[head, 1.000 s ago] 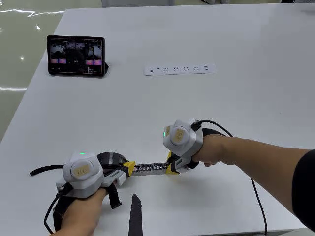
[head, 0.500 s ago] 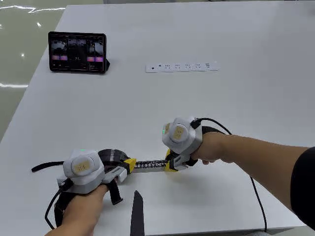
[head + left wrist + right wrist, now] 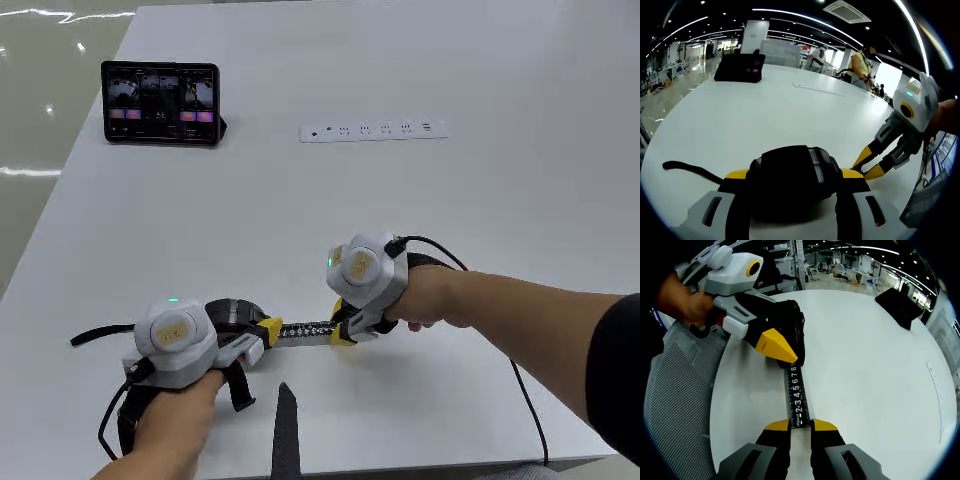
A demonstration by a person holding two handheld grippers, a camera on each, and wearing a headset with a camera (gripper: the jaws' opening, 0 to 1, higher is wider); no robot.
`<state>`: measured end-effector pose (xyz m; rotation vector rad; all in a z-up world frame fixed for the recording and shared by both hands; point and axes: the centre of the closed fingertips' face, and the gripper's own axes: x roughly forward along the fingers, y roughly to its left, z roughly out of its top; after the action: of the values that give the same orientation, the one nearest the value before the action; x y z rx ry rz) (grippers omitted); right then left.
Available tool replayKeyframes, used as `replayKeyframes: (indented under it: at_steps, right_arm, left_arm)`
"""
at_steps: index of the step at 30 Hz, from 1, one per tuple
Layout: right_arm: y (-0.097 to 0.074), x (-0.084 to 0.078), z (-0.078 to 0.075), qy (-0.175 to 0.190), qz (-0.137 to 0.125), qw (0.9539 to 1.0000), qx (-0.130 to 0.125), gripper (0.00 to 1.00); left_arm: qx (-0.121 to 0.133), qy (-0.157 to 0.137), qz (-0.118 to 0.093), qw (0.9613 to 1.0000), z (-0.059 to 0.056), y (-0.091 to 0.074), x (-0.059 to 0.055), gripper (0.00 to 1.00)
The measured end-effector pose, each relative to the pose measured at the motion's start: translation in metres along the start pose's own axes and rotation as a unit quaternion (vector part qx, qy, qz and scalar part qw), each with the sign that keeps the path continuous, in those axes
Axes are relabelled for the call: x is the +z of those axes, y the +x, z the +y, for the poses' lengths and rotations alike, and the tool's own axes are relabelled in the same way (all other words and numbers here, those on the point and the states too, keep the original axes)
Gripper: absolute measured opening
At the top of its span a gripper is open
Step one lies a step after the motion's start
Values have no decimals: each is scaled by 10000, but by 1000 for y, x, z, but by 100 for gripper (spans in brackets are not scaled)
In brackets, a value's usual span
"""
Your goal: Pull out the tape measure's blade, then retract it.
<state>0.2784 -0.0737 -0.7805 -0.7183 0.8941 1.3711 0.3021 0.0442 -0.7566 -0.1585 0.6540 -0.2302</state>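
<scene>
Left tongs (image 3: 796, 174): clamped on black tape measure (image 3: 790, 192) case, on white bench (image 3: 420, 220). Right tongs (image 3: 800, 426): pinching short drawn blade (image 3: 794, 390).

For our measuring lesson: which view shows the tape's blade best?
The right gripper view: the blade runs up from its jaws, numbers readable. The head view shows the blade small and distant. In the left gripper view the case blocks it.

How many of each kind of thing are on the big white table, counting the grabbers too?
Tape measure: 1
Tablet: 1
Power strip: 1
Grippers: 2, the left gripper and the right gripper
Total: 5
</scene>
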Motion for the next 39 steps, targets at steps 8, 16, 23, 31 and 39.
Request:
replayKeyframes:
  at_steps: [8, 16, 23, 31, 39]
  right_arm:
    - [3, 4, 1, 7, -32, 10000, -12, 11]
    - [4, 6, 0, -26, -25, 10000, -15, 11]
    - [6, 8, 0, -48, -50, 10000, -60, 11]
    - [10, 14, 2, -94, -129, 9998, -107, 11]
    - [14, 20, 1, 223, -327, 9992, -15, 11]
  left_arm:
    - [-7, -9, -1, 10000, 0, 0, 0, 64]
    - [-2, -1, 4, 10000, -1, 1, 0, 64]
    - [-8, -34, 0, 10000, -1, 0, 0, 64]
    - [-19, -49, 5, 10000, 0, 0, -1, 64]
    - [-16, -93, 6, 10000, 0, 0, -1, 64]
